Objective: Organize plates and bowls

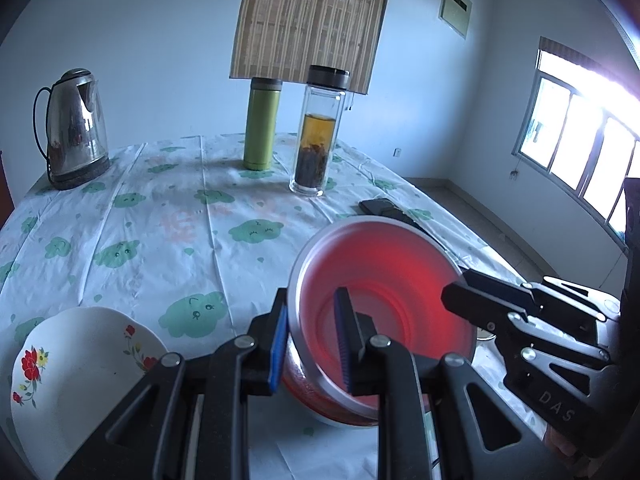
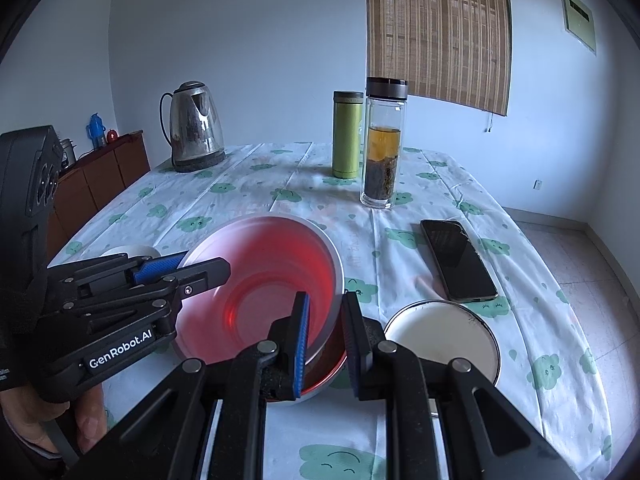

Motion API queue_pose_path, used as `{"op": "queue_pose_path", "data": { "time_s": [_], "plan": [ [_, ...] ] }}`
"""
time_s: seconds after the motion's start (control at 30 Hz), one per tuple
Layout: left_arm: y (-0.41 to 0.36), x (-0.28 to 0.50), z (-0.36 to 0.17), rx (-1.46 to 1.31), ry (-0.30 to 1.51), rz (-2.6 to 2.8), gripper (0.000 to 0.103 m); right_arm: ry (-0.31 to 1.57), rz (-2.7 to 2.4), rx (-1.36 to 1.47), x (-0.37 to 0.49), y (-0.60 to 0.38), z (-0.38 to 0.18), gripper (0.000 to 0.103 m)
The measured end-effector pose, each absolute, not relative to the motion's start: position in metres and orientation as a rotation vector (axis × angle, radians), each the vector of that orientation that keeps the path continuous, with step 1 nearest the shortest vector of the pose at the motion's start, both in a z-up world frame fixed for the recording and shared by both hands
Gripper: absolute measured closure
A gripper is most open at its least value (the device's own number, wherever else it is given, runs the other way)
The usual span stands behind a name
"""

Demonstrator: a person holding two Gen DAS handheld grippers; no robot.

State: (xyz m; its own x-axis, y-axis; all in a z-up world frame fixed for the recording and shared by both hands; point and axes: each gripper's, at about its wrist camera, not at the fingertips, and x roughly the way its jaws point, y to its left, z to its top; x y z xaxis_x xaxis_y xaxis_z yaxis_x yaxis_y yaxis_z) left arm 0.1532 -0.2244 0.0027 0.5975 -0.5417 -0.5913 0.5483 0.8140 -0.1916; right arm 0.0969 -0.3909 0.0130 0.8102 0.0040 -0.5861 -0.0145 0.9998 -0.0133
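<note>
Both grippers pinched the rim of the red bowl [image 1: 384, 304] from opposite sides, most likely to share its weight and keep it level while it was lifted or nested; it sat tilted, seemingly on top of another red bowl [image 2: 326, 372] whose rim showed beneath it. The left gripper [image 1: 314, 346] was clenched, one blue pad inside the wall and one outside, and the right gripper [image 2: 326, 340] was nearly closed on the near rim the same way. Just beside the left gripper lay a white flowered plate [image 1: 76, 372], and just right of the bowls a white dish [image 2: 444, 340], both probably waiting to be stacked. Farther off lay a phone [image 2: 458, 260], then a glass tea bottle [image 2: 382, 148], a green flask [image 2: 347, 136] and a kettle [image 2: 196, 128] on the clouded tablecloth [image 1: 168, 216]
</note>
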Motion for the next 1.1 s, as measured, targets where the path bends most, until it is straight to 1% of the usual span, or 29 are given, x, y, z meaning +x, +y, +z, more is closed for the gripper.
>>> {"op": "queue_pose_path", "data": {
  "time_s": [0.47,0.83,1.1],
  "plan": [
    [-0.227,0.159,-0.006,0.021,0.711,-0.634,0.083,0.656,0.006,-0.012,0.104,-0.392,0.004,0.084],
    [-0.23,0.159,-0.008,0.038,0.72,-0.641,0.083,0.716,0.016,0.014,0.113,-0.399,-0.01,0.084],
    [-0.231,0.165,-0.017,0.039,0.759,-0.638,0.083,0.729,0.023,0.018,0.114,-0.4,-0.014,0.083]
  ]
}}
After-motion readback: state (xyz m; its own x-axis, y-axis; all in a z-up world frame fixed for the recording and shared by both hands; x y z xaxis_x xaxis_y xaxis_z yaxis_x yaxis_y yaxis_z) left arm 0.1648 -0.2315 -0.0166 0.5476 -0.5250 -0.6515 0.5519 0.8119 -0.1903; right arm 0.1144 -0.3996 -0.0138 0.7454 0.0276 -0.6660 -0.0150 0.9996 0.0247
